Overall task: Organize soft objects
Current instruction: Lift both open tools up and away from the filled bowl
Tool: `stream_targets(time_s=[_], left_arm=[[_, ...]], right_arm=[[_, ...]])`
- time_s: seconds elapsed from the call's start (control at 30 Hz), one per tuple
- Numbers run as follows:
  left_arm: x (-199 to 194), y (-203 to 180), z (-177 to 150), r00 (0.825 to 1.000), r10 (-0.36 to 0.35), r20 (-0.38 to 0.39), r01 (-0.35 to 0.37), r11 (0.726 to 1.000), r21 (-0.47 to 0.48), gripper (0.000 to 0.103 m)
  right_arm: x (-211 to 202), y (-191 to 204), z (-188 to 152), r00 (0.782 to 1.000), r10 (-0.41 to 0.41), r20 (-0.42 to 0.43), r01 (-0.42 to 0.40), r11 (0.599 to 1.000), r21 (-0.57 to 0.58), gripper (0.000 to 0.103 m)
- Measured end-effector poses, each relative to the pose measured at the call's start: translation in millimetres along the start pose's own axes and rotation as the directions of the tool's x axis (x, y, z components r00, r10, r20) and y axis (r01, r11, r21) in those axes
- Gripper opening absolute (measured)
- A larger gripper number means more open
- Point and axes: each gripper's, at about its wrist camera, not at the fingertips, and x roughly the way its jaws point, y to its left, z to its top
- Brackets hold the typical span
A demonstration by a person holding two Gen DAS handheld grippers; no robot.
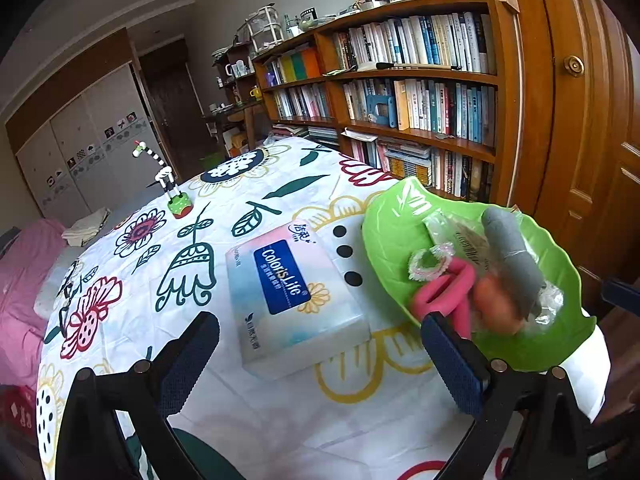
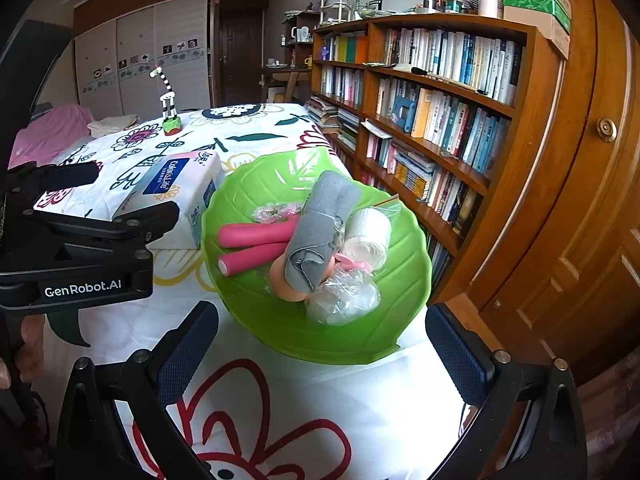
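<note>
A green leaf-shaped bowl (image 2: 360,336) sits at the table's right edge and also shows in the left wrist view (image 1: 392,236). It holds a rolled grey cloth (image 2: 320,232), pink foam rollers (image 2: 256,236), a white roll (image 2: 368,236), a peach soft item (image 2: 280,280) and clear plastic bags (image 2: 344,300). A ColorisLife tissue pack (image 1: 288,292) lies left of the bowl. My left gripper (image 1: 320,356) is open just before the pack and also shows in the right wrist view (image 2: 120,196). My right gripper (image 2: 320,352) is open and empty before the bowl.
A zebra-striped toy on a green base (image 1: 180,204) stands at the far side of the flowered tablecloth (image 1: 152,280). A wooden bookshelf (image 2: 440,120) and a door (image 2: 580,200) stand close on the right. A pink bed (image 1: 24,280) lies at the left.
</note>
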Motion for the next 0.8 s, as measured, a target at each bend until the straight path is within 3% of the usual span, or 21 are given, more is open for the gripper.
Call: stream_targets(time_s=[0.37,0.8], left_arm=[[15,-5,3,0.996,-0.028,-0.082,0.027,1.000,-0.007,0.103],[15,-5,2,0.995,-0.031,-0.091,0.031,1.000,-0.006,0.103]], right_arm=[[5,-2,3,1.000,0.015,-0.002,-0.015,1.000,0.002,0.103],[7,-5,4,1.000,-0.009,0.001,0.009,1.000,-0.005,0.103]])
